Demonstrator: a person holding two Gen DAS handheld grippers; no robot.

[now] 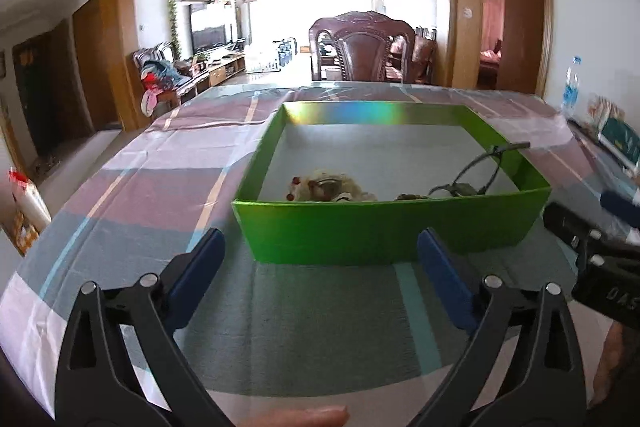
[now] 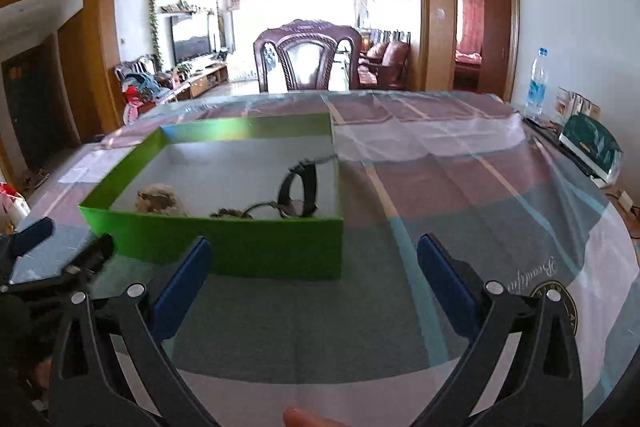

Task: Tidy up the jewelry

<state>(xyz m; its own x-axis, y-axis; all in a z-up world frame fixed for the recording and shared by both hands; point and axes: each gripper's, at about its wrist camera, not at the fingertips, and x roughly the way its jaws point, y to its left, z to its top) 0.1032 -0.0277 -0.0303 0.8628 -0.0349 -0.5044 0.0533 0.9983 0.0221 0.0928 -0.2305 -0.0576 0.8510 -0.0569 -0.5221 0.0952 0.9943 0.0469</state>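
Nearest the cameras, a fingertip (image 1: 308, 417) shows at the bottom edge of the left wrist view. The left gripper (image 1: 320, 247) hangs over the table with its blue-padded fingers (image 1: 198, 279) spread wide and nothing between them; the right gripper (image 2: 314, 255) is spread the same way and also empty. Both hover above a tablecloth (image 1: 132, 195) of pink, grey and teal blocks under a clear glossy cover. Just beyond the fingertips stands a green box (image 1: 384, 227), open-topped with a pale floor. Inside it, by the near wall, lie the jewelry pieces: a pale beaded cluster (image 1: 328, 187) with red beads, a small dark piece (image 2: 228, 213), and a black strap (image 2: 298, 191) that rises toward the right wall. At the table's right edge stand a water bottle (image 2: 537, 83) and a dark green case (image 2: 590, 147). Past the far edge stands a carved wooden chair (image 2: 308, 59), then a bright living room with a television (image 2: 191, 41).
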